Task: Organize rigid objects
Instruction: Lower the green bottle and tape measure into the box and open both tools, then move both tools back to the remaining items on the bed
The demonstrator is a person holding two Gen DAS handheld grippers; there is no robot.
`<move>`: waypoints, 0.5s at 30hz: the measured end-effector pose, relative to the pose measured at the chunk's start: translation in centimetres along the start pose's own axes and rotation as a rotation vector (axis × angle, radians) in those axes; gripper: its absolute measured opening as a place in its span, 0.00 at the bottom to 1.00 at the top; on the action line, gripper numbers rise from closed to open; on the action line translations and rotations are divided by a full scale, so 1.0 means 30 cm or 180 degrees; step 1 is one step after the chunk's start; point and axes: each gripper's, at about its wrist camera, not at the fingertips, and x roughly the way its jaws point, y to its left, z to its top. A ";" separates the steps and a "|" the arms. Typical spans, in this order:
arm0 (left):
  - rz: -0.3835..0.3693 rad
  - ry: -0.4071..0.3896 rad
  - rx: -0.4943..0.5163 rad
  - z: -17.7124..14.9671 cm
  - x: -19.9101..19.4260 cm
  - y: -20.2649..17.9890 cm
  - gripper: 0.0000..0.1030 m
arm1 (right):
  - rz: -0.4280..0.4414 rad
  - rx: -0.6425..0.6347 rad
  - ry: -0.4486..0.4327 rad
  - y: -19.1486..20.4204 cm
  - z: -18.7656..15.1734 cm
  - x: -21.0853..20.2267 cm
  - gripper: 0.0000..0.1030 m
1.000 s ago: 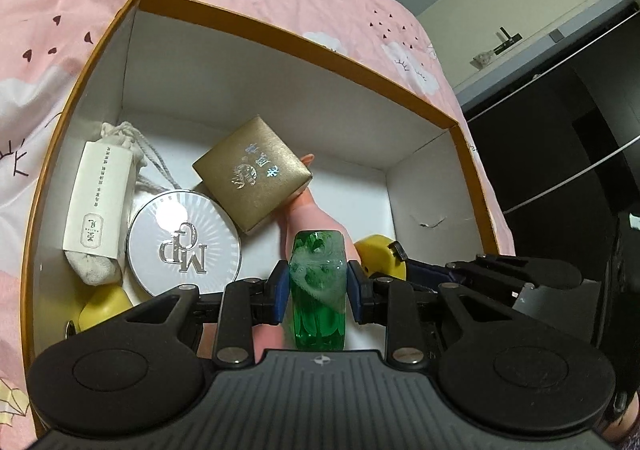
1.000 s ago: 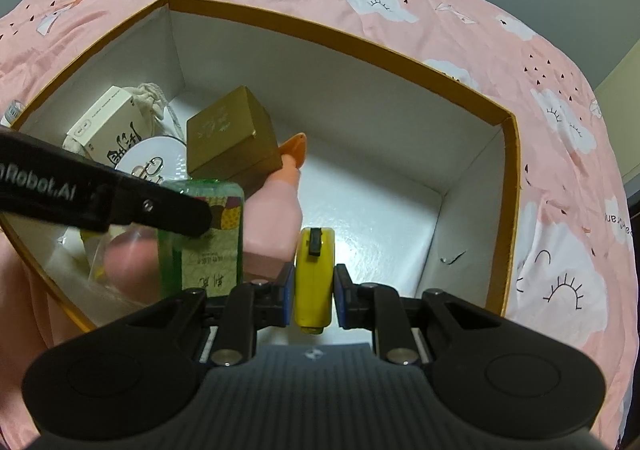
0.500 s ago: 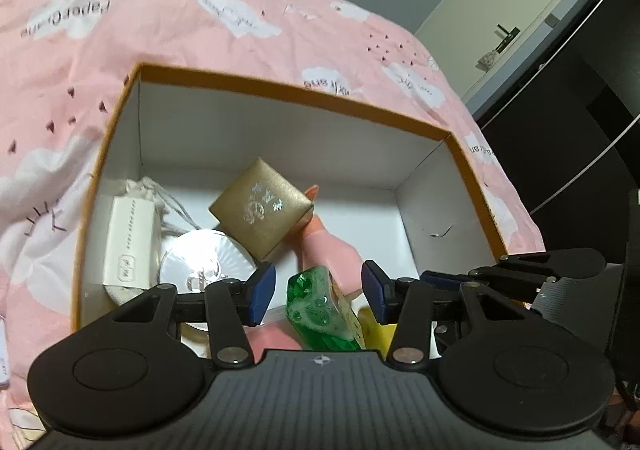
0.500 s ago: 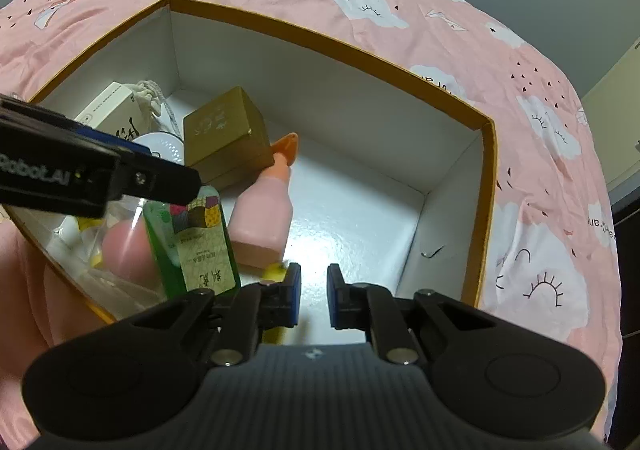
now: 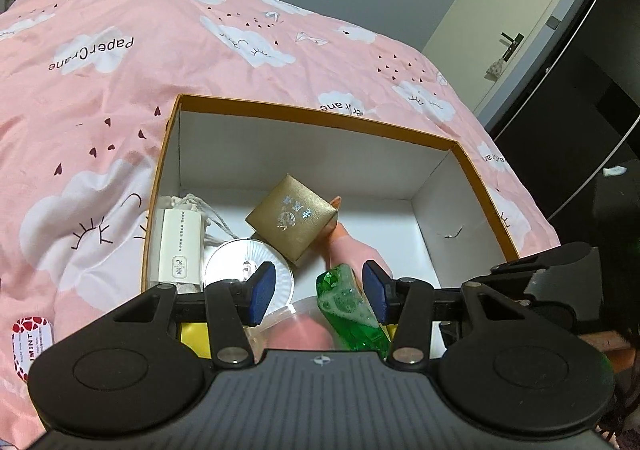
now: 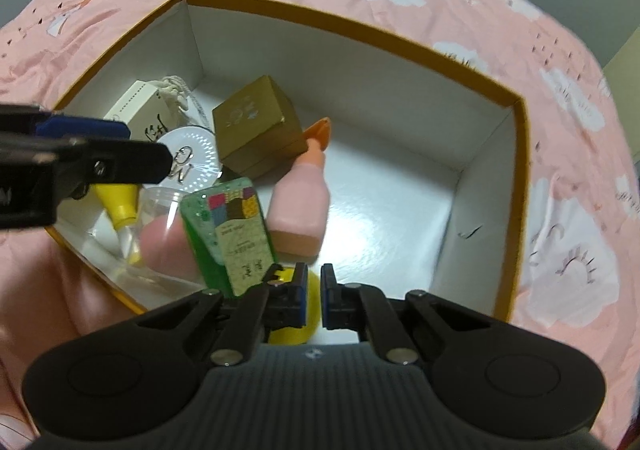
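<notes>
The green bottle (image 5: 352, 310), patchwork-labelled, is lying tilted in the box (image 5: 304, 117) below my left gripper (image 5: 318, 288), whose jaws are opening clear of it. Ahead, a gold box (image 5: 292, 219) is crowding the pink bottle (image 6: 300, 205). My right gripper (image 6: 314, 300) is hanging closed, empty.

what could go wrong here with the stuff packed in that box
The green bottle leans tilted against the pink bottle with the left gripper opening around it, so it may tip over. The gold box sits tilted on other items and could slide. The shut right gripper hangs just above a yellow item and might knock it.
</notes>
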 end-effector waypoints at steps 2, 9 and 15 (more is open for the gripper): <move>0.0009 -0.0031 0.0013 -0.004 -0.014 0.001 0.58 | 0.0075 0.0097 0.0056 -0.006 0.002 0.006 0.04; 0.0020 -0.0139 0.0038 -0.010 -0.055 -0.003 0.63 | -0.0061 0.0036 -0.0119 0.024 -0.005 -0.052 0.27; 0.0130 -0.0339 0.0215 -0.028 -0.110 -0.030 0.63 | -0.0258 -0.0149 -0.0454 0.077 -0.004 -0.134 0.48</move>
